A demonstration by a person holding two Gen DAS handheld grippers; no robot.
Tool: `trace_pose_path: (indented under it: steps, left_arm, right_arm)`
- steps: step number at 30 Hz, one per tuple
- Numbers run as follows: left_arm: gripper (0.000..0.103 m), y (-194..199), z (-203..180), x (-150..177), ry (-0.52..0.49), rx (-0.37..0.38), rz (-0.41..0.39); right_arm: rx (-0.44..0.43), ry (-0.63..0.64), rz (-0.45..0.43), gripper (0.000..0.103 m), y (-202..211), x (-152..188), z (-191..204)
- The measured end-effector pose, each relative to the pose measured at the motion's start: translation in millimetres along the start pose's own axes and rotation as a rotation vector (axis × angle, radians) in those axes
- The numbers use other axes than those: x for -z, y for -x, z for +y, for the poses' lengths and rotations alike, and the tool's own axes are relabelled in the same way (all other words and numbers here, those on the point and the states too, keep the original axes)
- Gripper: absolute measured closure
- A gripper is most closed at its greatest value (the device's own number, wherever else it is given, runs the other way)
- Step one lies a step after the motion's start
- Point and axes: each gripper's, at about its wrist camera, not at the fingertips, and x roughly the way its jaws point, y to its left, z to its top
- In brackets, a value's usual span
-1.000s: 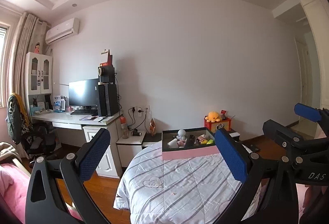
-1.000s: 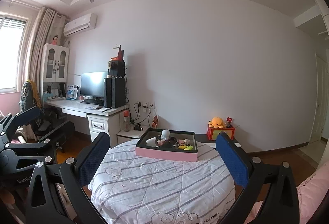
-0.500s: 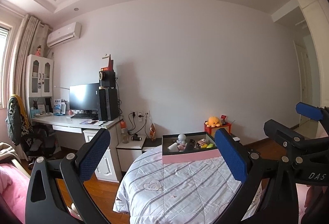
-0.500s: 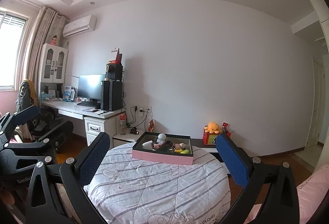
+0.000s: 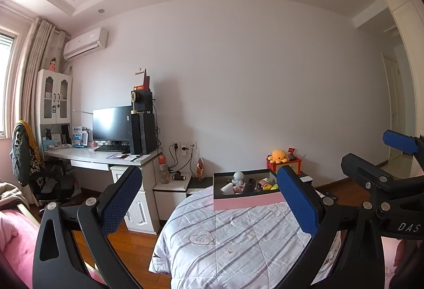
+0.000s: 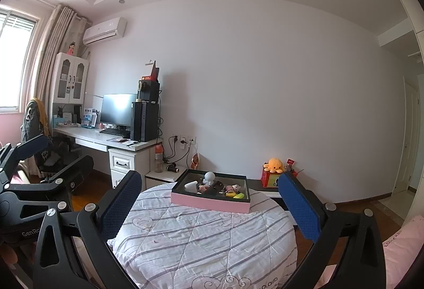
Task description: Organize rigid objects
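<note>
Both my jaws are wide apart, holding nothing. The toys in the tray at the bed's far edge look small, hard, light — I'd pinch each by its middle.

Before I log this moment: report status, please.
Left gripper open, empty. Right gripper open, empty. Pink tray with small objects on quilt, untouched. Nothing in the way.

Pink tray contents: white figure recognisable; remaining small items too small to identify. Left view: right finger of the left hand-held gripper covers the tray's 3 o'clock end. Quilted bed: cut off at 6 o'clock. Box under the orange plush: print illegible.
</note>
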Motion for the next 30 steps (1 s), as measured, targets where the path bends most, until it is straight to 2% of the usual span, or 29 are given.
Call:
trace_pose_path:
  steps: [30]
  left_arm:
    - [0.000, 3.9, 0.8, -3.1, -0.005, 0.009, -0.048]
  right_arm:
    - [0.015, -0.002, -0.010, 0.000, 0.8, -1.0, -1.8]
